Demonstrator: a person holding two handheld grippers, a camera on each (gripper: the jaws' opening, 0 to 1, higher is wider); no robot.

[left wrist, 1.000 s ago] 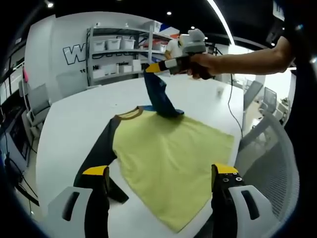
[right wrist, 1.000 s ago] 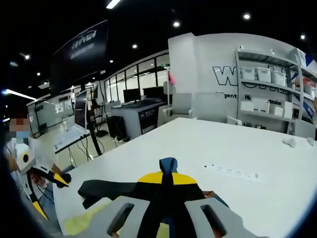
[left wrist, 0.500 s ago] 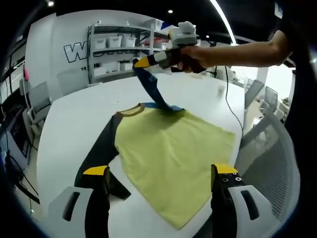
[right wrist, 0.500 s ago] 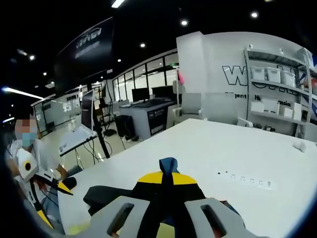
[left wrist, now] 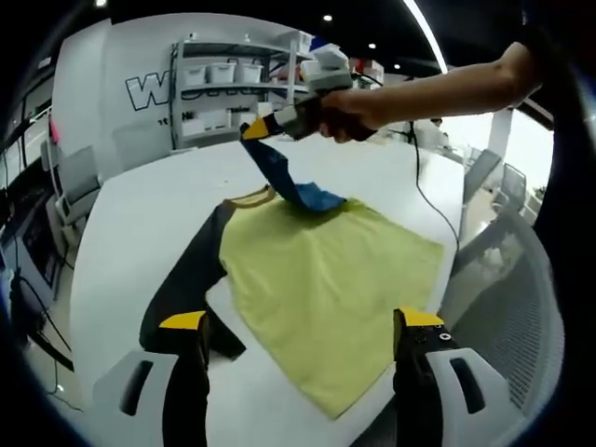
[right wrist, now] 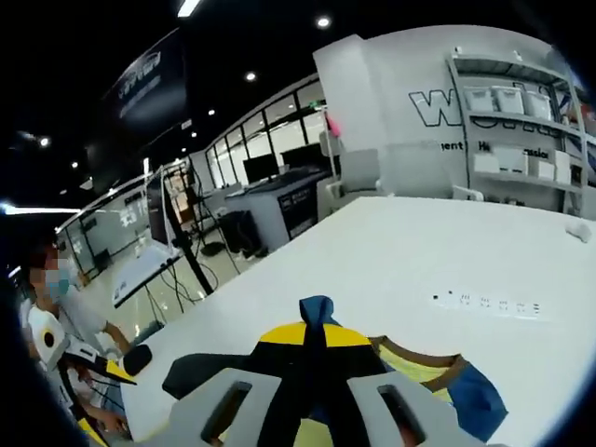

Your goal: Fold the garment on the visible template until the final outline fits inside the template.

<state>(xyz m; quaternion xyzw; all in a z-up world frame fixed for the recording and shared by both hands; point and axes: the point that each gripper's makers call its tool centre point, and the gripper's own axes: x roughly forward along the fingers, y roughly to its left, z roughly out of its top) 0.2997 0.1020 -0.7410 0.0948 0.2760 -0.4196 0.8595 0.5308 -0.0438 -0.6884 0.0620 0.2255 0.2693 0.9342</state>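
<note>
The right gripper (right wrist: 312, 328) has its fingers pinched tight on the blue sleeve (left wrist: 279, 175) and holds it up in the air over the shirt (left wrist: 326, 279). The left gripper (left wrist: 296, 321) has its fingers wide apart with nothing in them, low over the near hem. The yellow shirt lies flat on the white surface (left wrist: 130, 233), its dark sleeve (left wrist: 186, 279) stretched out beside it.

Blue sleeve (left wrist: 279, 172) further across (leftward)

Grey left gripper (left wrist: 303, 331), yellow-tipped black jaws, bare forearm (left wrist: 447, 88)
</note>
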